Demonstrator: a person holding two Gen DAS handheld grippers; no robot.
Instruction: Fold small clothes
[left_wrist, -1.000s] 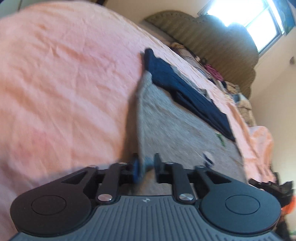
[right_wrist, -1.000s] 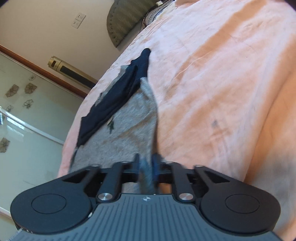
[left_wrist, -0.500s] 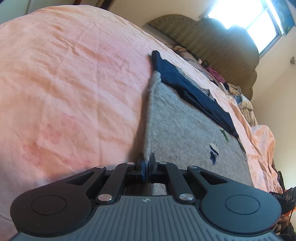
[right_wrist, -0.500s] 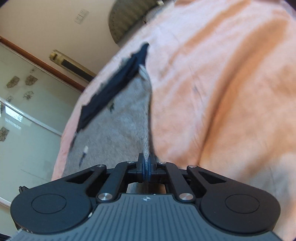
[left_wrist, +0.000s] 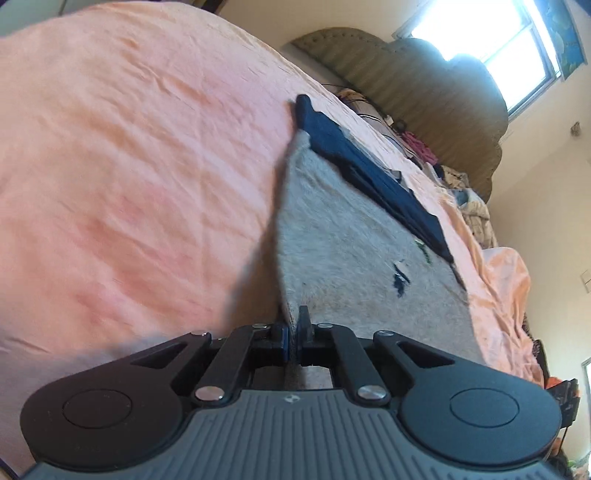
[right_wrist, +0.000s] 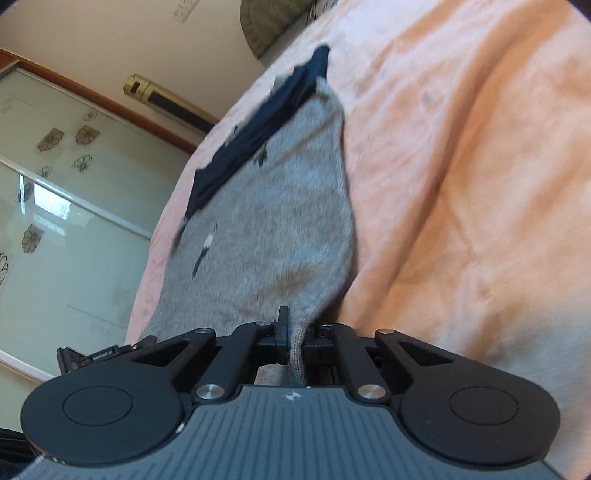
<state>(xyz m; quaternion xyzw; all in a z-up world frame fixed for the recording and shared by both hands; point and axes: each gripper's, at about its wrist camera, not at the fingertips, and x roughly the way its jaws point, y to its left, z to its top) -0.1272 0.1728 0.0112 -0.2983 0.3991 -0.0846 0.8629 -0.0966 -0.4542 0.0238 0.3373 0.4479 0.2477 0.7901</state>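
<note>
**Garment pinched at two corners**

The garment (left_wrist: 354, 251) is lying spread over the pink sheet (left_wrist: 129, 184), filling the middle of the left wrist view and running from the bottom centre up toward the upper middle. It is grey and fuzzy, with a dark navy band (left_wrist: 369, 166) lying along its far edge (collar or a second piece, hard to tell) and a few small dark marks on its face.

The left gripper (left_wrist: 293, 332) is clenching the garment's near corner, its jaws having just been closing, with only a thin grey edge showing between the pads. That corner is rising off the sheet and casting a shadow to its left.

In the right wrist view the right gripper (right_wrist: 299, 332) is likewise grasping the garment (right_wrist: 266, 221), a bunched tail of knit passing down between the pads, its jaws also just having been closing. The sheet (right_wrist: 461, 166) is filling the right half of that frame, and a glass panel (right_wrist: 66, 192) with flower motifs is standing at the left.
</note>
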